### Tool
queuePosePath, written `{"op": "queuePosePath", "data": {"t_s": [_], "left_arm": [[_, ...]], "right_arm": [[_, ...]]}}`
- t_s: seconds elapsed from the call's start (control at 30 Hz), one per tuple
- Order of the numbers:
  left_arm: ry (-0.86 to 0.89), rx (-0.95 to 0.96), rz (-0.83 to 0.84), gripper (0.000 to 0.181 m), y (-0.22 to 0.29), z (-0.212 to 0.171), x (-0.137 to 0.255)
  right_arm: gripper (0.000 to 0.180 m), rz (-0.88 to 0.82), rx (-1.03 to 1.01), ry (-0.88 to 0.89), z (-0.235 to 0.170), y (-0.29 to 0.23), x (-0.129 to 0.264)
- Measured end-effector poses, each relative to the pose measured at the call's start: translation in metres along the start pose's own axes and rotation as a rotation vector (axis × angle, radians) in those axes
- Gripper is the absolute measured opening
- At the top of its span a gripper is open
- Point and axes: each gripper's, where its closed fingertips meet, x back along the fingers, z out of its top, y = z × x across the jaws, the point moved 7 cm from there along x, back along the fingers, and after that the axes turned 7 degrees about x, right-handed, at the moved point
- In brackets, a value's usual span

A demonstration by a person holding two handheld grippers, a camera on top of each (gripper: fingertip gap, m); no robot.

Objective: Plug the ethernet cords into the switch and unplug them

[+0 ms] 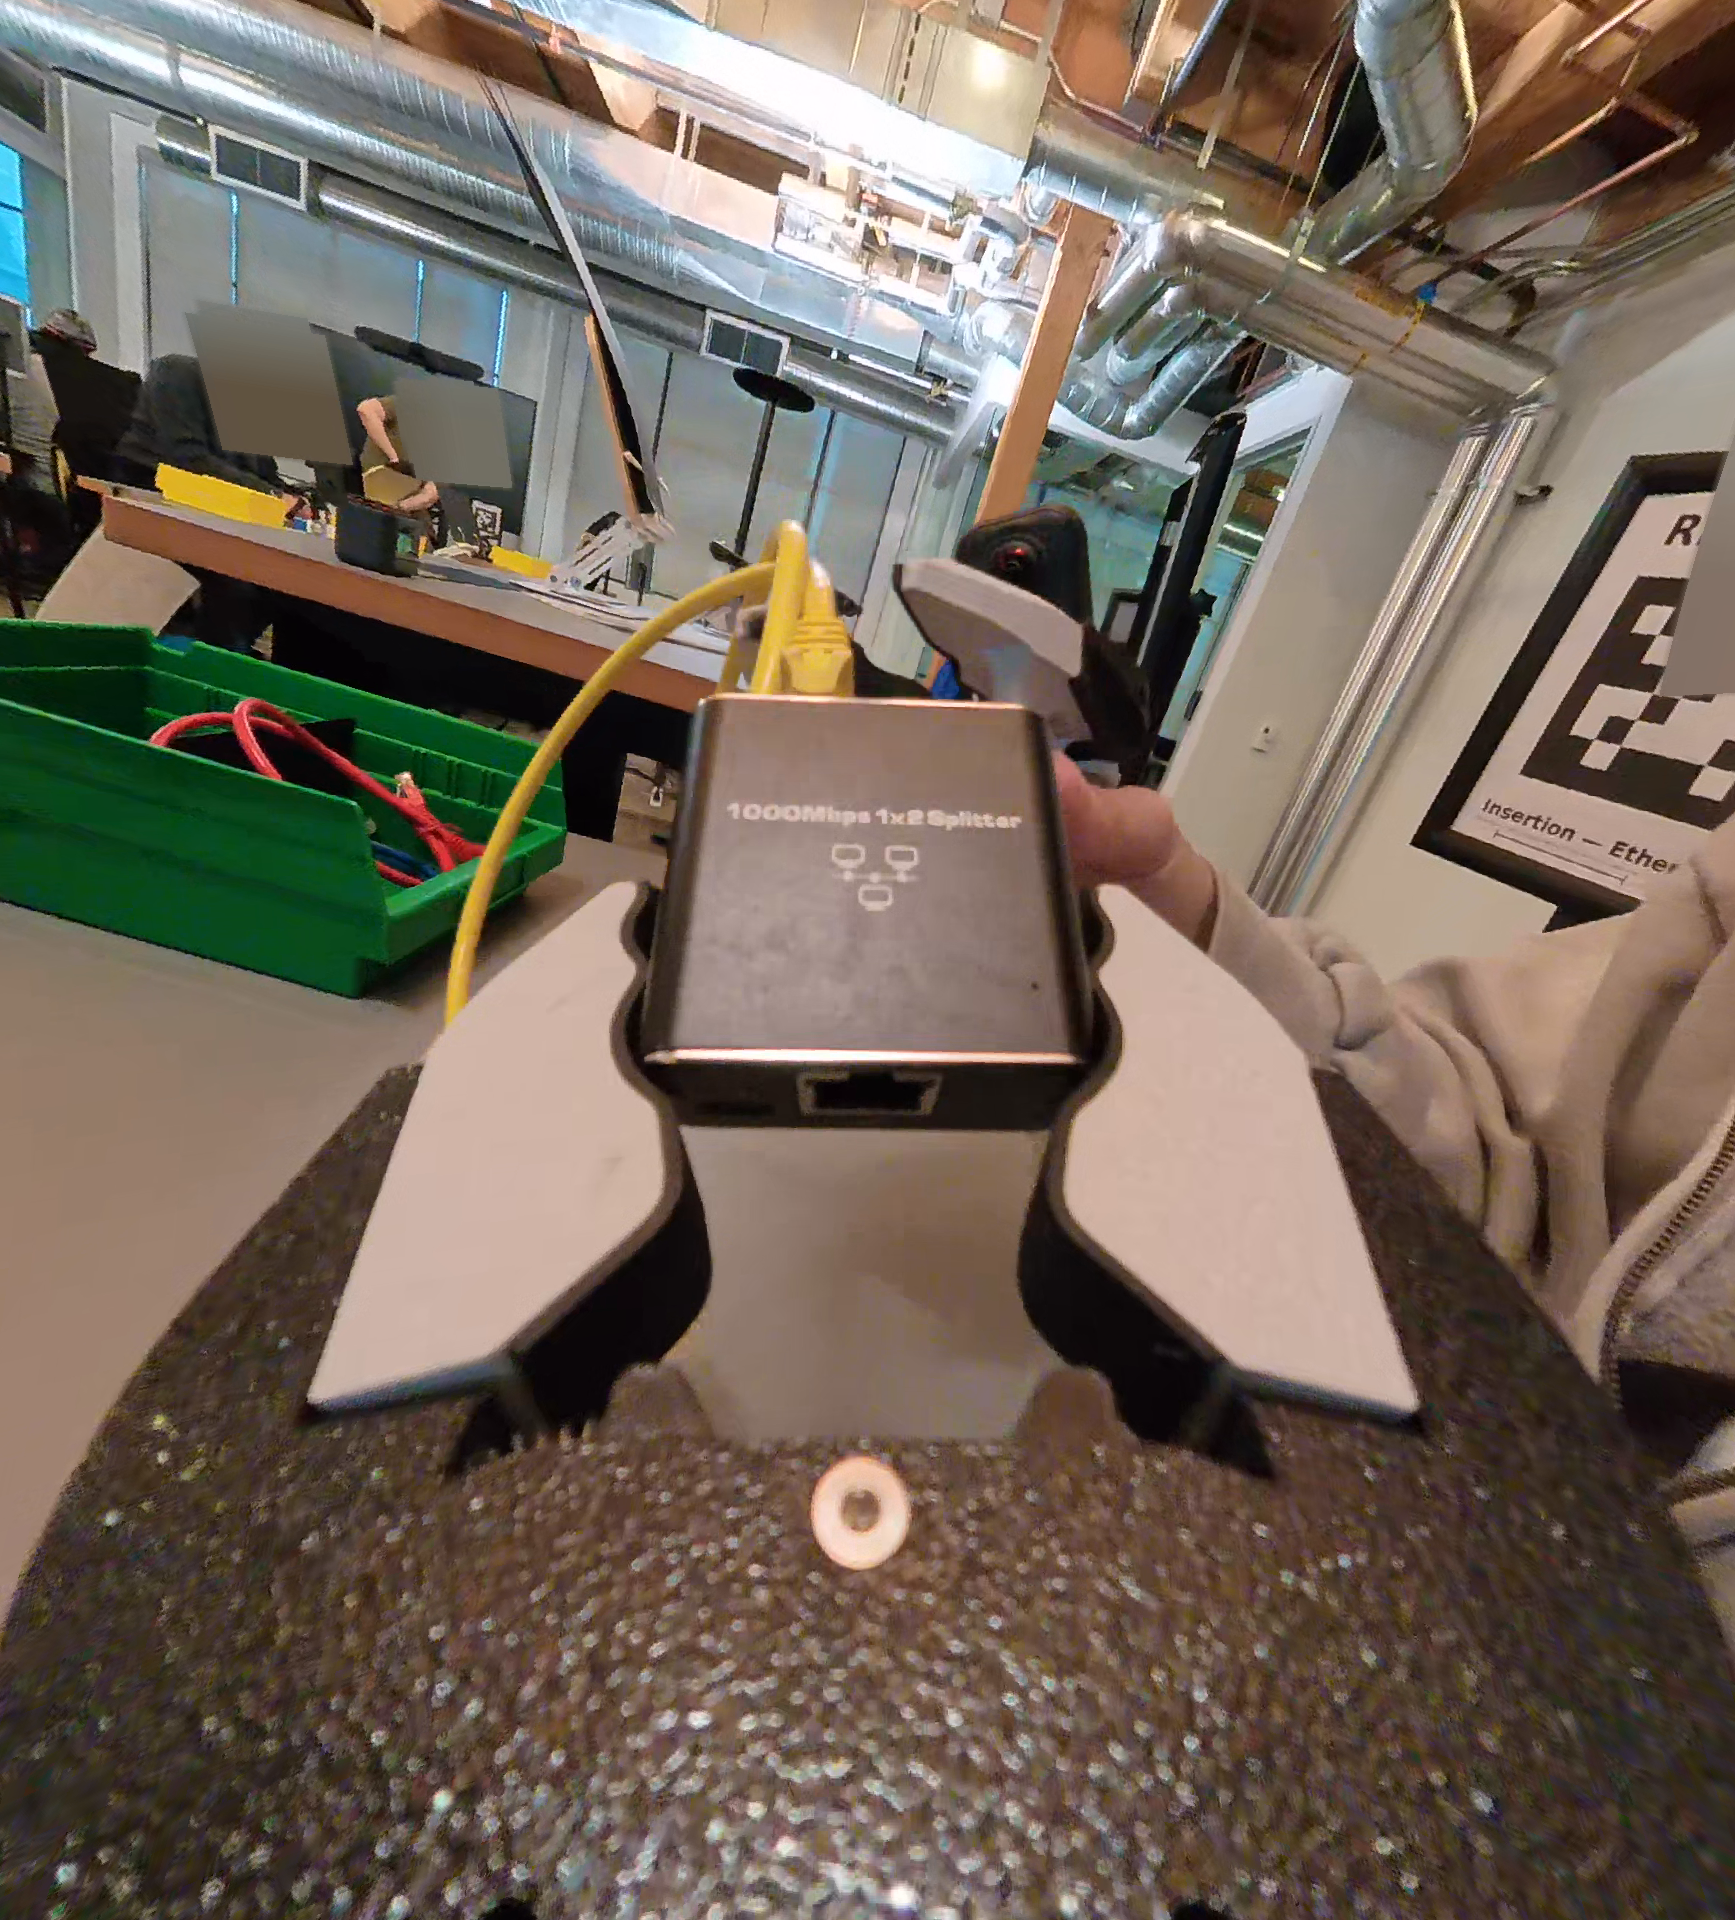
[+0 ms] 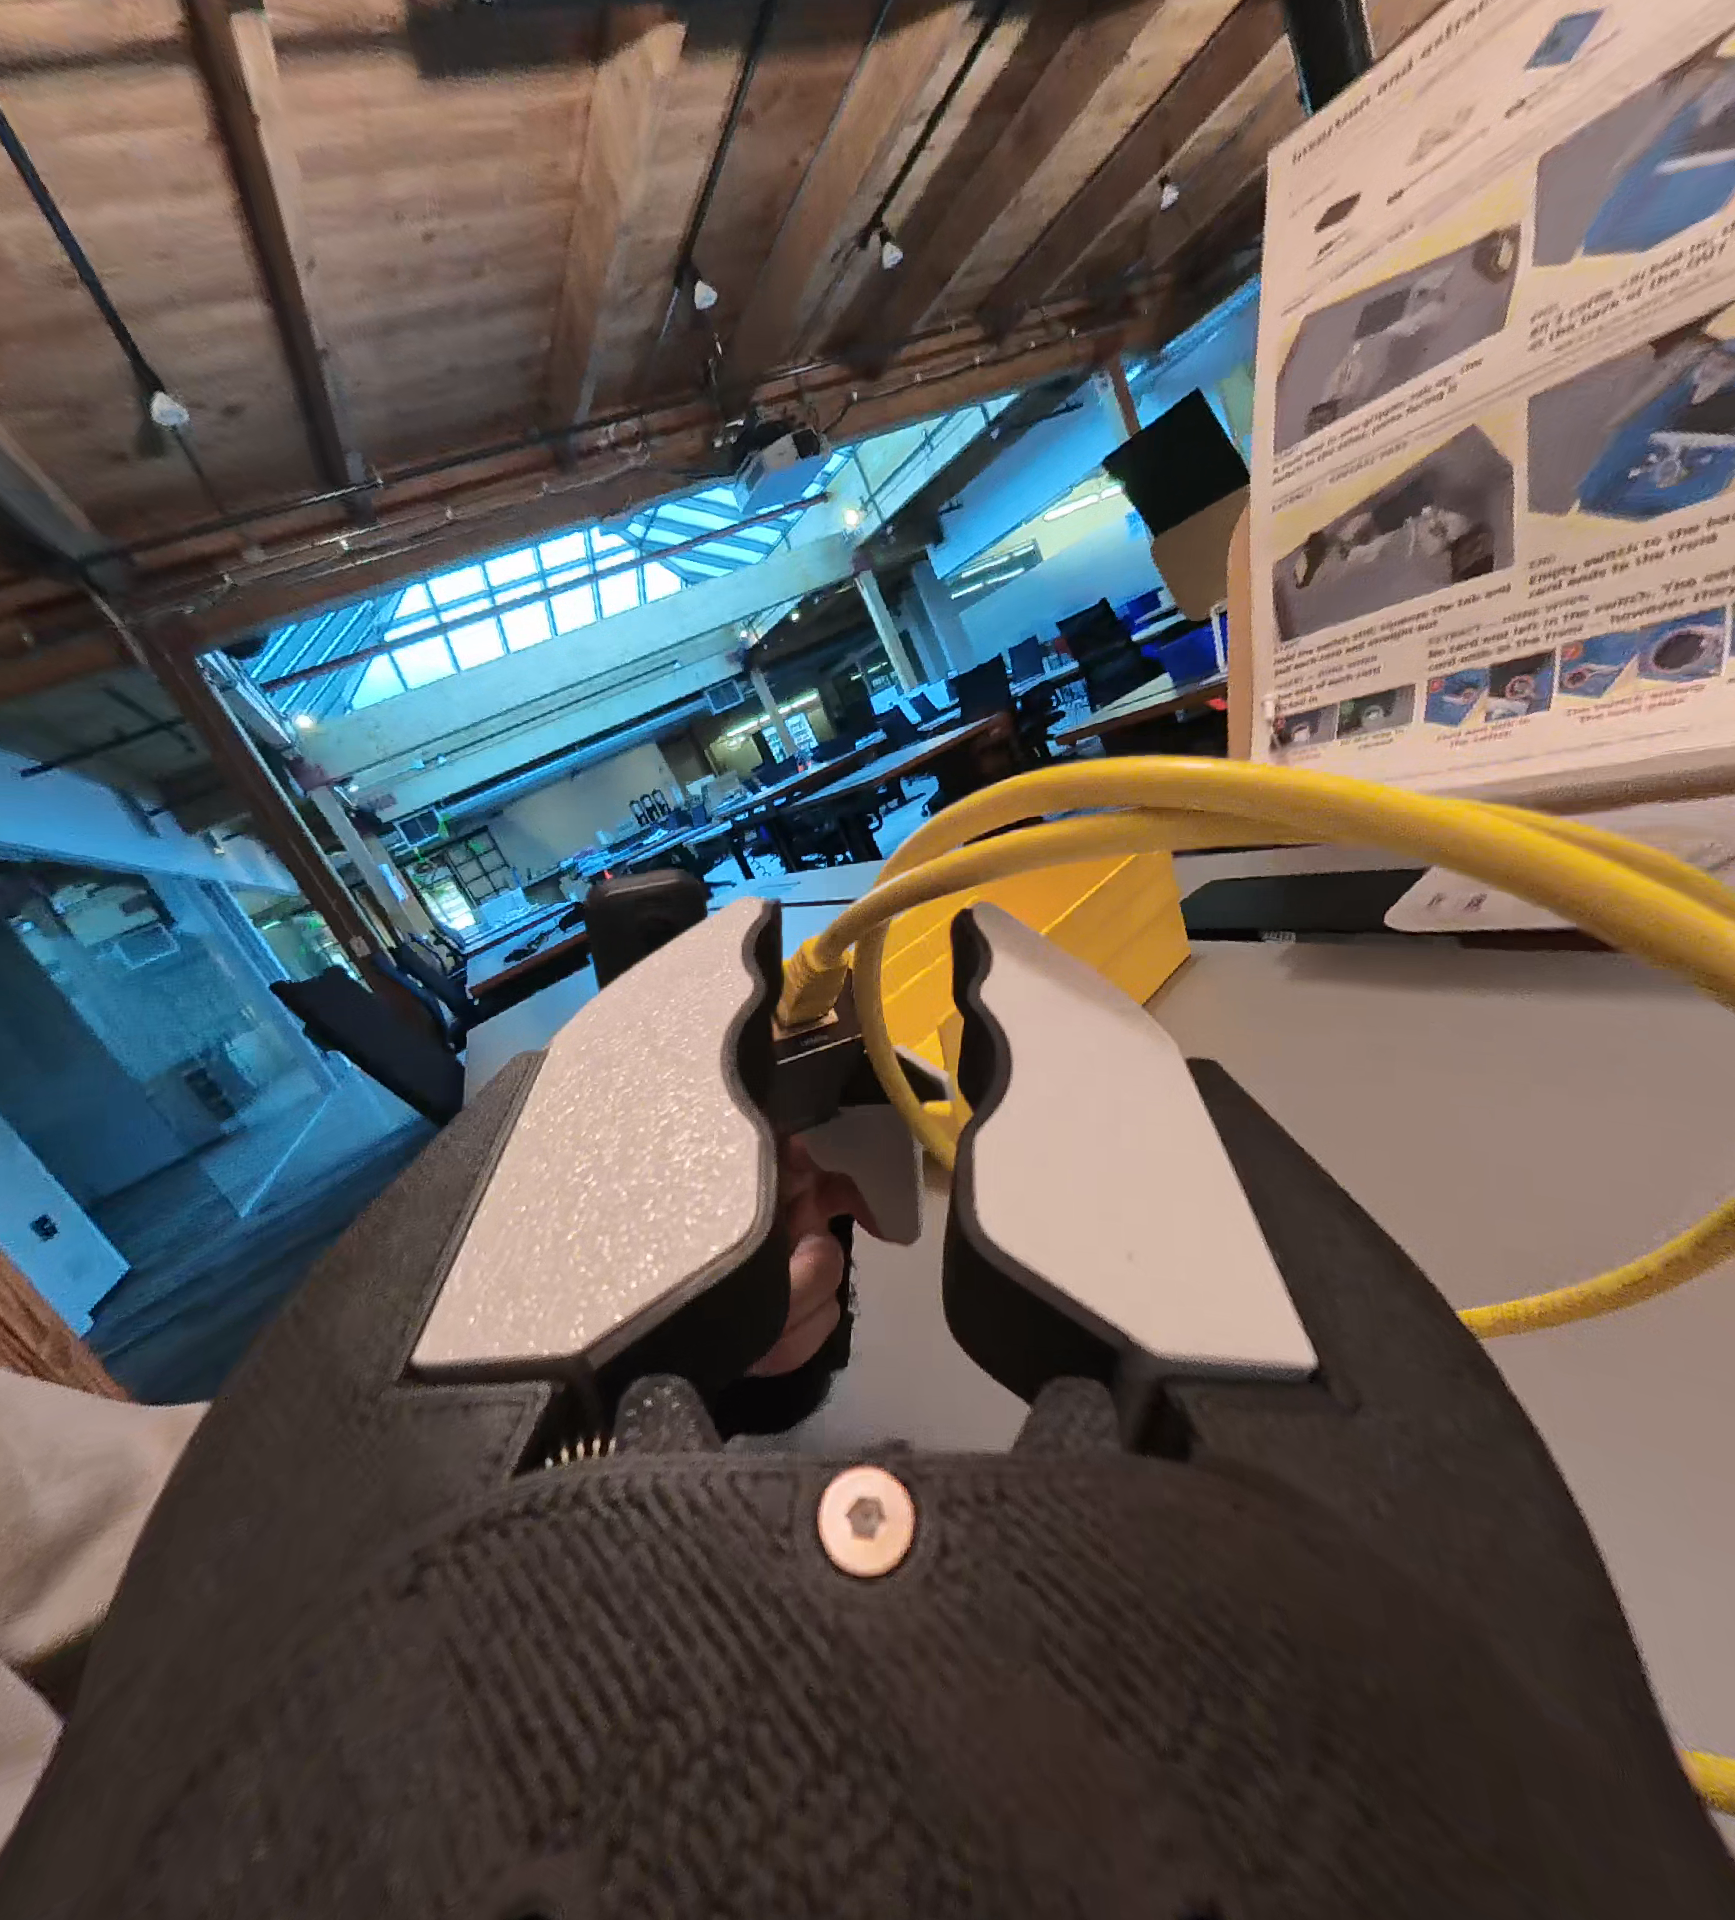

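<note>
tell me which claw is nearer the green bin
Left. The left claw, clamped on the black switch, sits just right of the green bin; the right claw is farther right, beyond the switch.

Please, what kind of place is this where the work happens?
Probably an open-plan workshop or lab office: long work tables, exposed metal ducts under a wooden ceiling, and a green parts bin holding cables.

Grippers: left clamped, right parted

Our left gripper (image 1: 868,935) points forward and slightly up, its fingers (image 1: 530,1132) pressed against both sides of a held load. Our right gripper (image 2: 868,997) faces it from just beyond, jaws apart and gripping nothing; a thumb (image 1: 1117,836) and pale sleeve (image 1: 1465,1039) show behind it.
</note>
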Motion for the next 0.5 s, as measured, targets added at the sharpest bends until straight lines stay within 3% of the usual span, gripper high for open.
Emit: {"op": "queuePosePath", "data": {"t_s": [0.1, 0.2, 0.4, 0.5], "left_arm": [[-0.003, -0.023, 0.013, 0.074, 0.001, 0.000, 0.001], [-0.024, -0.050, 0.035, 0.074, 0.001, 0.000, 0.001], [-0.073, -0.111, 0.083, 0.074, -0.001, -0.001, 0.003], [-0.086, -0.127, 0.086, 0.074, 0.000, -0.002, 0.002]], "right_arm": [[0.035, 0.033, -0.050, -0.066, -0.010, -0.002, -0.007], [0.024, 0.055, -0.066, -0.076, -0.014, -0.006, -0.013], [0.026, 0.014, -0.069, -0.090, -0.016, -0.006, -0.017], [0.018, -0.002, -0.050, -0.103, -0.018, -0.005, -0.017]]}}
